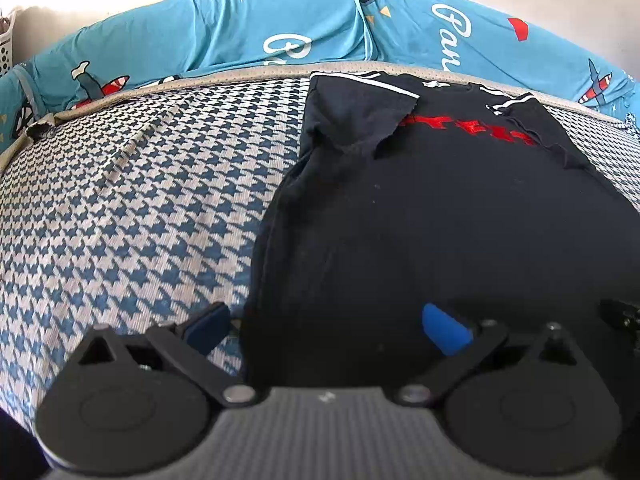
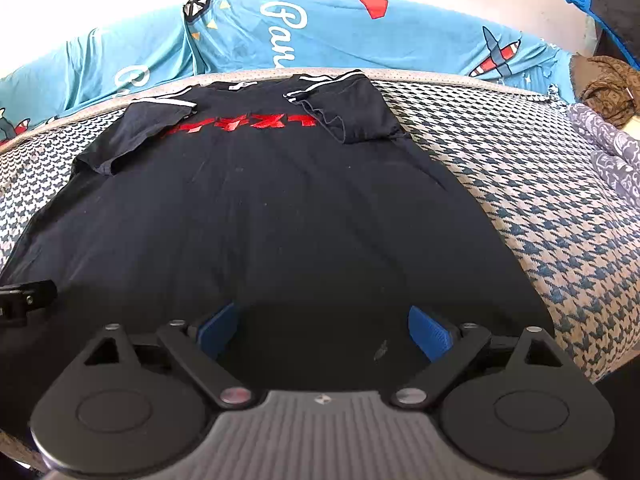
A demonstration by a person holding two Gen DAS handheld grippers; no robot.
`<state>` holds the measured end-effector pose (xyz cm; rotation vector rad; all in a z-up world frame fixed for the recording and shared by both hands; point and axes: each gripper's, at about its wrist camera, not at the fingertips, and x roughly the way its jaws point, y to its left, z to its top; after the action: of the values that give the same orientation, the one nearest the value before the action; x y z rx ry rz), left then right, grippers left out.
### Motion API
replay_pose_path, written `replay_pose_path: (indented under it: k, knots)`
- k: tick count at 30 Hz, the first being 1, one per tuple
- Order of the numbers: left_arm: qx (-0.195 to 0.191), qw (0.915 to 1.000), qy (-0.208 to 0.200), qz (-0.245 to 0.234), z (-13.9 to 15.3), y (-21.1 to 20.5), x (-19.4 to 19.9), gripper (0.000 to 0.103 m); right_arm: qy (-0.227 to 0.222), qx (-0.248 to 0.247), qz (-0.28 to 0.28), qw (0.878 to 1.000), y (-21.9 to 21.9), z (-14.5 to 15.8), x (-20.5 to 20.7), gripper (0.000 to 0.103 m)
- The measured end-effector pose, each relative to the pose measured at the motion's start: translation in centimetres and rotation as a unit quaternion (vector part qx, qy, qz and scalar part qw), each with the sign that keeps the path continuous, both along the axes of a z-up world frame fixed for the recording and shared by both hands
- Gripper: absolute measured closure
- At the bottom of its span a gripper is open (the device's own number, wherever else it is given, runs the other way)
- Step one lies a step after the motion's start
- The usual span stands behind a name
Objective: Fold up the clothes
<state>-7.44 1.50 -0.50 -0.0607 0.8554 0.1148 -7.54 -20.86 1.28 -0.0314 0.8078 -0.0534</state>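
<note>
Blue-padded jaws of the right gripper [image 2: 322, 332] are seen spread wide just above the near hem of a black short-sleeved cotton T-shirt with red chest lettering [image 2: 280, 216], nothing being pinched between them. The left gripper [image 1: 326, 326] is likewise held apart, straddling the shirt's left edge, one pad over the blue-and-white houndstooth bedcover [image 1: 120, 208] and the other over dark cloth; no fabric is gripped.

The shirt is laid flat on the bedcover with its collar far from the cameras, near a turquoise printed sheet [image 2: 328, 36]. Both sleeves have been turned inward over the chest.

The garment is judged light, limp and easily wrinkled; it can be expected to sag and drag on the woven cover rather than slide cleanly. A hold is best taken at the two near hem corners, one per gripper, pinching both layers so the lower half may be carried toward the collar. Whether the hem lies single or doubled cannot be made out in the shadow beneath the grippers.
</note>
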Motion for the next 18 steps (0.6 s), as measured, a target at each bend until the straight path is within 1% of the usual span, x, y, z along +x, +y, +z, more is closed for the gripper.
replay_pose_path:
  k: [18]
  knots:
    - [-0.005, 0.9999, 0.011, -0.008, 0.7, -0.5, -1.8, 0.0, 0.015, 0.015, -0.004, 1.0, -0.1, 0.2, -2.4, 0.009]
